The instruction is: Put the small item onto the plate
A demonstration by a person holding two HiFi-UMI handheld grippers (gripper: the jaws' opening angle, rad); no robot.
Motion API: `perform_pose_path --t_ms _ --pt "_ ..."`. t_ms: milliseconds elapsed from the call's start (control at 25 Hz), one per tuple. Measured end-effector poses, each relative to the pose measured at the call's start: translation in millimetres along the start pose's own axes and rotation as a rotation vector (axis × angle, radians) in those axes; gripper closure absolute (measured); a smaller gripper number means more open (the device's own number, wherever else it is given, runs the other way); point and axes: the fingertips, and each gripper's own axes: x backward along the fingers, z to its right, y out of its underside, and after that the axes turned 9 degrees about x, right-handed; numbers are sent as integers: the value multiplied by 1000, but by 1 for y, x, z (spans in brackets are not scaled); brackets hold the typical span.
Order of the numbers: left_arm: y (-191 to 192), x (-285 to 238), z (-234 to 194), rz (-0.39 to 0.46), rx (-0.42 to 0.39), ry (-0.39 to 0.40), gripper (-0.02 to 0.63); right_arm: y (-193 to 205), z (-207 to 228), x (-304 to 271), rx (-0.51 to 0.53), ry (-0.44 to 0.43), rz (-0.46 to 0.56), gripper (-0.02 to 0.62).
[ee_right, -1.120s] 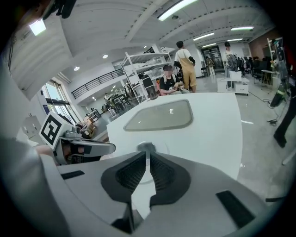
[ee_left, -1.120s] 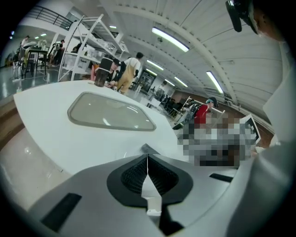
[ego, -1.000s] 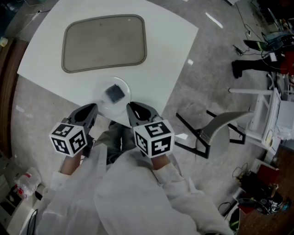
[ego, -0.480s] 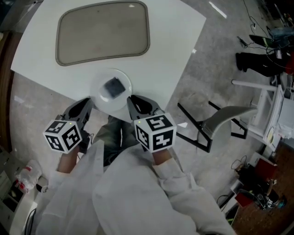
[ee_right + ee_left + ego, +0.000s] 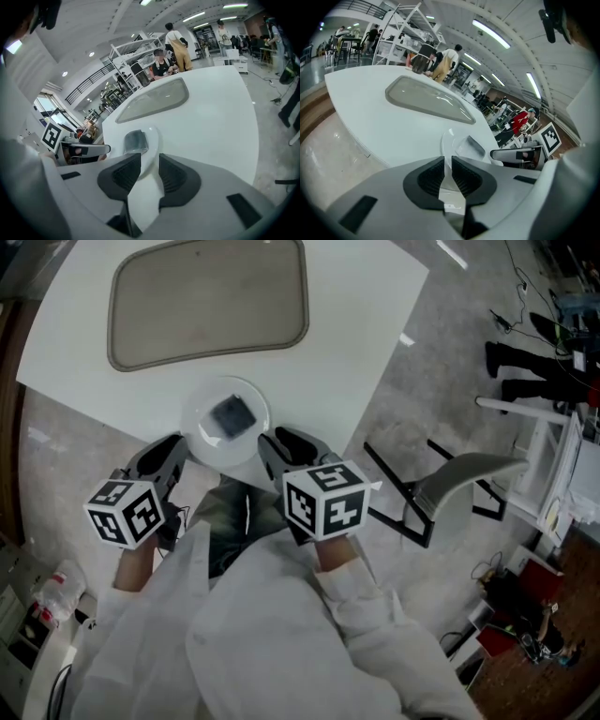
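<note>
Small dark item lies in the middle of the clear plate, at the white table's near edge. Left gripper and right gripper flank the plate's near rim, both empty, jaws slightly apart (left's gap narrower).

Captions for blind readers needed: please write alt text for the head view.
A small dark item lies on a plate at the white table's near edge, left gripper and right gripper flanking it; a tray lies beyond.

A white table carries a grey tray toward its far edge and a plate at its near edge.
</note>
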Motion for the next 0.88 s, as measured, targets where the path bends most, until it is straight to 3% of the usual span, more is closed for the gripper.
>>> perform_pose_path --t_ms 160,880 --pt "-1 -4 2 -20 23 13 537 -2 5 -2 -1 5 -10 488" --pt "5 -9 3 -37 156 50 522 3 7 -10 -82 -32 -50 488"
